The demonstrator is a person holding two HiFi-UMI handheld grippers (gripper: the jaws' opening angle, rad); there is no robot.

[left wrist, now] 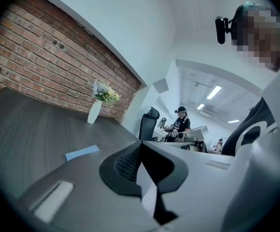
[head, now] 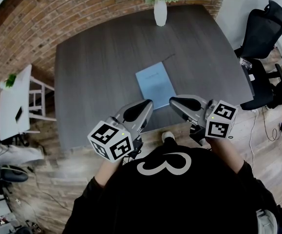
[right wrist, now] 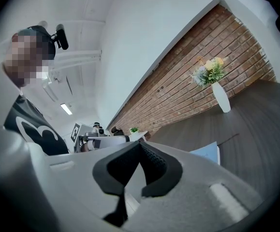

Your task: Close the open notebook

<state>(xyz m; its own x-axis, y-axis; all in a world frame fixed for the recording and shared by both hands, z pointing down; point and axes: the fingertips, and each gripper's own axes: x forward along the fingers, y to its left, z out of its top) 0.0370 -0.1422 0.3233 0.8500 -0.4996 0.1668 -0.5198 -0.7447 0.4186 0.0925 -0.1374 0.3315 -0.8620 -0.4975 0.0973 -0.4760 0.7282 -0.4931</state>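
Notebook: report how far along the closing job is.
Done: the blue notebook lies flat on the grey table, cover up, apparently closed. In hand: nothing; the left gripper and right gripper are both shut and empty, at the table's near edge, apart from the notebook. Left: nothing visible.

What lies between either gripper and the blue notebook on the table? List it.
Nothing visible. Bare tabletop alone separates the notebook, lying flat on the table, from the left gripper and the right gripper, both held near the table's near edge. The vase stands past the notebook, at the far edge.
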